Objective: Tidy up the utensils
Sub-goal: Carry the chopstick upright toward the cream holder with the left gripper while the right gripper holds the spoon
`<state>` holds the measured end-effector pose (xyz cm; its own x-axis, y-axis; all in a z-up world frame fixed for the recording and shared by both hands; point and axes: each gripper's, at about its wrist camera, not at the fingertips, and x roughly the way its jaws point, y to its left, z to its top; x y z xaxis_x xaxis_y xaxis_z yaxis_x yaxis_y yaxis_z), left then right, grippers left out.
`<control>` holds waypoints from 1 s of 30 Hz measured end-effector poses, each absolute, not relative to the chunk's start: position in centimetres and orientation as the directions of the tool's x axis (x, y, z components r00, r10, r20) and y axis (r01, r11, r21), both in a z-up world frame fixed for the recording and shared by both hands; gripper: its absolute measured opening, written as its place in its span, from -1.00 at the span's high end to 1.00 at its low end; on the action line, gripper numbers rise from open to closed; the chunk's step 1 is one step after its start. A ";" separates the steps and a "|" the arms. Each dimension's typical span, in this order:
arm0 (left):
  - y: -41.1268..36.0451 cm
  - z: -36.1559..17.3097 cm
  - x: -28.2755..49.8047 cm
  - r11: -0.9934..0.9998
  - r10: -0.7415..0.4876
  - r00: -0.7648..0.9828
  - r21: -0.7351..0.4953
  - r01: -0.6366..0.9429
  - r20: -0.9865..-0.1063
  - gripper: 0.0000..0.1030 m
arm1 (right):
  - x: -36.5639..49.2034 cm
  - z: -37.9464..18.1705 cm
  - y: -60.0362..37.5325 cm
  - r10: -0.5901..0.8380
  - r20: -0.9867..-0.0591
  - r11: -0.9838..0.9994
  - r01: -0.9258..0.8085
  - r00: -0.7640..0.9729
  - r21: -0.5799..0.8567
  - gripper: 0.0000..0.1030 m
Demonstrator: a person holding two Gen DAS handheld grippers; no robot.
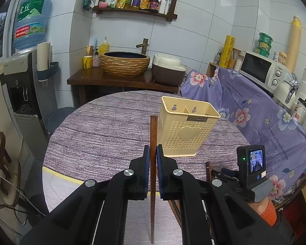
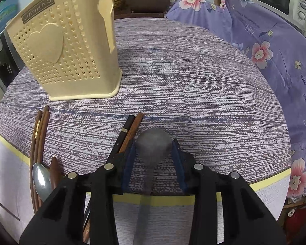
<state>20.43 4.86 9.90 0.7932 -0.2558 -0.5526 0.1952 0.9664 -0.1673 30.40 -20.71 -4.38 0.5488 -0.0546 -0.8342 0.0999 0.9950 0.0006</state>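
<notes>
My left gripper point(image 1: 153, 149) is shut on a brown wooden chopstick point(image 1: 153, 130) that stands upright between its pads, just left of the cream perforated utensil holder point(image 1: 188, 130). In the right wrist view, my right gripper point(image 2: 154, 149) is shut on the bowl of a dull grey spoon point(image 2: 154, 143), whose handle runs back under the gripper. A black and a brown chopstick point(image 2: 130, 130) lie just left of that spoon. More chopsticks point(image 2: 40, 126), a metal spoon point(image 2: 40, 177) and a brown wooden spoon point(image 2: 56, 169) lie at the left. The holder point(image 2: 65, 47) stands at the far left.
The round table carries a purple striped cloth point(image 2: 193, 81) with a yellow band near its front edge. A floral purple cloth point(image 2: 275, 51) drapes the counter on the right, under a microwave point(image 1: 263, 71). Behind stand a rice cooker point(image 1: 167, 69), a basin point(image 1: 124, 63) and a water dispenser point(image 1: 20, 81).
</notes>
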 end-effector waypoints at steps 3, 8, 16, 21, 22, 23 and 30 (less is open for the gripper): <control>4.9 9.9 20.3 0.966 -0.256 0.794 -0.169 0.194 -0.552 0.84 | 29.8 -4.1 -21.3 0.002 -0.823 0.994 0.087 0.568 0.063 0.29; 5.0 9.9 20.2 0.966 -0.256 0.794 -0.169 0.194 -0.551 0.84 | 26.6 -1.1 -21.7 0.052 -0.741 0.992 0.048 0.669 0.114 0.29; 5.3 9.9 20.3 0.966 -0.254 0.795 -0.182 0.183 -0.551 0.84 | 19.8 4.6 -23.1 0.108 -0.608 0.987 -0.012 0.787 0.161 0.29; 5.0 10.0 20.1 0.966 -0.255 0.797 -0.180 0.185 -0.548 0.84 | 18.6 5.2 -23.0 0.108 -0.582 0.989 -0.028 0.806 0.145 0.29; 5.0 10.0 20.1 0.966 -0.254 0.798 -0.178 0.186 -0.546 0.84 | 18.3 5.3 -22.9 0.112 -0.578 0.989 -0.032 0.808 0.147 0.29; 5.0 10.1 20.0 0.967 -0.253 0.800 -0.176 0.186 -0.544 0.84 | 18.2 5.3 -22.8 0.114 -0.576 0.989 -0.035 0.810 0.147 0.29; 5.3 10.8 19.6 0.967 -0.251 0.816 -0.178 0.184 -0.521 0.84 | 17.7 6.0 -22.6 0.108 -0.547 0.990 -0.038 0.830 0.138 0.29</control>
<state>19.65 5.29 10.77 0.8161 -0.2507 -0.5207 0.1837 0.9668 -0.1776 17.71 -22.60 6.02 0.8304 0.1081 -0.5466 -0.0377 0.9897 0.1384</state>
